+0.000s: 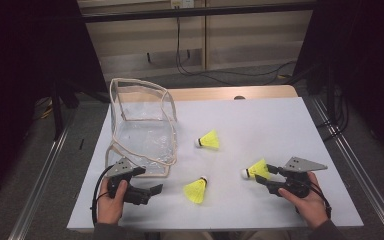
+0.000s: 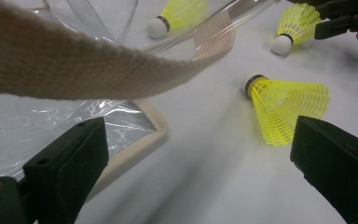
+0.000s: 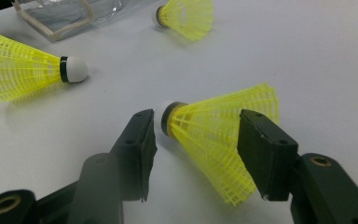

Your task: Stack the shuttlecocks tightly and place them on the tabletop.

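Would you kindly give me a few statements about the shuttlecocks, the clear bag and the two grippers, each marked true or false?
1. Three yellow shuttlecocks lie on the table. True.
2. One shuttlecock is inside the clear bag. False: all three lie outside it.
3. The right gripper has a shuttlecock between its jaws. True.
4. The left gripper holds a shuttlecock. False: its jaws are open with nothing between them.
5. The bag stands at the table's right side. False: it stands at the left.

Left gripper (image 2: 200, 163) jaws wide apart; beige strap (image 2: 74, 70) across top, clear bag (image 2: 23, 126) left, three yellow shuttlecocks (image 2: 286, 109) on white worktop (image 2: 205, 182).
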Motion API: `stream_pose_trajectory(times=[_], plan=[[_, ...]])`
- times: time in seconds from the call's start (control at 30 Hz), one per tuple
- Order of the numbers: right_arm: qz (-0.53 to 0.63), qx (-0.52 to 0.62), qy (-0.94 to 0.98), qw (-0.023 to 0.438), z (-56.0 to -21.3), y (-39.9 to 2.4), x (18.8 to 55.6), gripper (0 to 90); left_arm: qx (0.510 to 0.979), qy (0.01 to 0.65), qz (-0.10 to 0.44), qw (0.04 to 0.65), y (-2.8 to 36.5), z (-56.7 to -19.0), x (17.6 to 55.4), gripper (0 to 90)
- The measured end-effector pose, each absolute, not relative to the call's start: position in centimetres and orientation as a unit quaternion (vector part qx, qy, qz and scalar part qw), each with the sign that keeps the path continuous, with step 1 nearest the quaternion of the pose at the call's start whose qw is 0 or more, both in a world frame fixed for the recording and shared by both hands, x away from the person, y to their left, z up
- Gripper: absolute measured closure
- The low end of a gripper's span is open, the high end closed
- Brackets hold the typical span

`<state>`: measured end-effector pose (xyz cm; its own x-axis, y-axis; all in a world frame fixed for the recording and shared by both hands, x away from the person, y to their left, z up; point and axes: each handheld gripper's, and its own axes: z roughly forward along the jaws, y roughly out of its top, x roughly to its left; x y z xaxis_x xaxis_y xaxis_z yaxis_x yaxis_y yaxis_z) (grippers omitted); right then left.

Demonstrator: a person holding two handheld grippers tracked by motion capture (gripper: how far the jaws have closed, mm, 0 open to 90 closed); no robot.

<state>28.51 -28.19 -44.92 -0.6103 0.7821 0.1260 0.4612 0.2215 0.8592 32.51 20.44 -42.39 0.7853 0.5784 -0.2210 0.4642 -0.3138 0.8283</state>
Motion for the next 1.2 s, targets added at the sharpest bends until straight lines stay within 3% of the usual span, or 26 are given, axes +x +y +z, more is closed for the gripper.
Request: stream_pose_trajectory(times=[1.2], plan=[[0.456,0.4,0.782,0.146,-45.19,-28.02,29.04,61.2,0.807,0.322,0.061,0.492,20.53,-42.37,32.57,4.2]])
